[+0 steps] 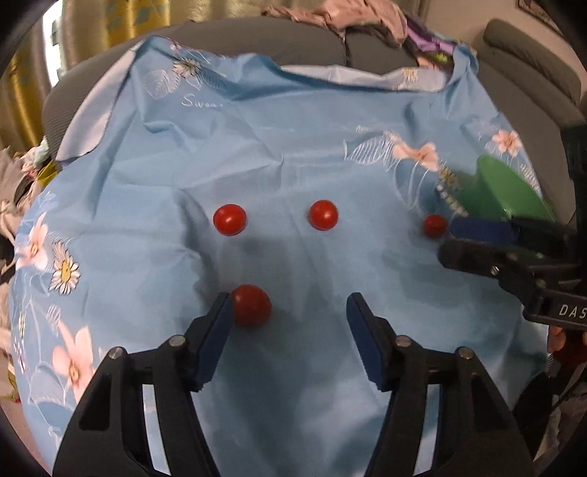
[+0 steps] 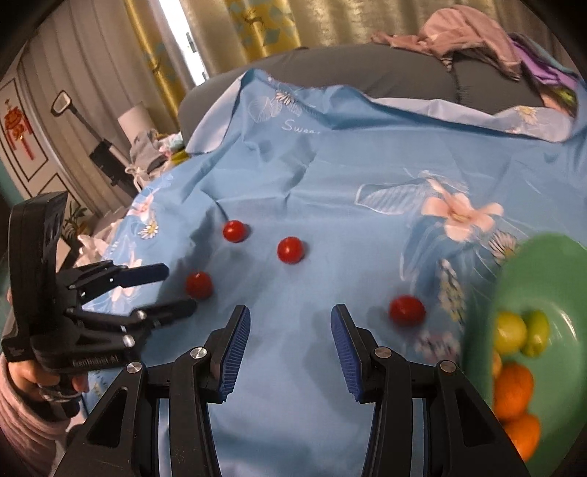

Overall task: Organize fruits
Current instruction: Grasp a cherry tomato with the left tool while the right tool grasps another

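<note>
Several red cherry tomatoes lie on a blue flowered cloth (image 1: 293,154). In the left wrist view my left gripper (image 1: 290,312) is open, its left finger beside the nearest tomato (image 1: 251,305); others lie further off (image 1: 230,219), (image 1: 323,215), (image 1: 435,225). My right gripper (image 2: 290,323) is open and empty over the cloth, with a tomato (image 2: 407,310) to its right. A green plate (image 2: 532,293) at the right edge holds yellow-green fruits (image 2: 510,332) and oranges (image 2: 513,389). The left gripper (image 2: 172,290) shows in the right wrist view around a tomato (image 2: 199,285).
The cloth covers a grey sofa (image 1: 256,40). Crumpled clothes (image 2: 466,33) lie on the sofa back. Yellow curtains (image 2: 256,25) hang behind. A lamp (image 2: 134,117) and clutter stand at the left.
</note>
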`<act>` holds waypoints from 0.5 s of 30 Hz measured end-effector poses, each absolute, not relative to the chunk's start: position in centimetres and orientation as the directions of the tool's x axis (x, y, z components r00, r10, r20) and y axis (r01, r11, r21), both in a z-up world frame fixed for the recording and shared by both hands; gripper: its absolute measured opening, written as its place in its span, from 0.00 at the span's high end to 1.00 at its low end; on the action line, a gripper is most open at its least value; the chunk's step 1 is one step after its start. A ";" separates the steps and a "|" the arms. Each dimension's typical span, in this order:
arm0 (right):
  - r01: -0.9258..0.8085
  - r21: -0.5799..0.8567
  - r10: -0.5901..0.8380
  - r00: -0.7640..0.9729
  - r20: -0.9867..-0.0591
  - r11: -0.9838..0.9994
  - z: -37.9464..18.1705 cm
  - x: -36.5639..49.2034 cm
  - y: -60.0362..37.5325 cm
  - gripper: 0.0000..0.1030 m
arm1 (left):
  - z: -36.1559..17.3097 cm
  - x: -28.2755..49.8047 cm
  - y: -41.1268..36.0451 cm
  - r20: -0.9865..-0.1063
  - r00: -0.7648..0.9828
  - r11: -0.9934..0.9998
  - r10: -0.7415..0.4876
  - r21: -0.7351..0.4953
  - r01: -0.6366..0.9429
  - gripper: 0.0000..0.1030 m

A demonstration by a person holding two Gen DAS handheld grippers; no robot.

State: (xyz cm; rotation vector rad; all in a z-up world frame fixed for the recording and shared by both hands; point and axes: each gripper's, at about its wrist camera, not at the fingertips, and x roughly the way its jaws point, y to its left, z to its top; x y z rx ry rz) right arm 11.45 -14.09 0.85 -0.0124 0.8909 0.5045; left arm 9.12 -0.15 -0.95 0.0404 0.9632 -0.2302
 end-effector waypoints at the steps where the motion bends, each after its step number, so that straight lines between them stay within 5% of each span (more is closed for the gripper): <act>1: -0.429 0.193 0.414 0.512 -0.753 0.883 0.5 12.2 -13.6 0.55 | -1.2 9.6 -0.3 -0.825 0.540 0.975 -0.164 -0.051 0.218 0.41; 15: -0.483 0.126 0.367 0.445 -0.817 0.867 -3.2 18.9 -8.6 0.55 | -3.1 12.1 1.1 -0.857 0.510 0.967 -0.071 0.068 0.247 0.57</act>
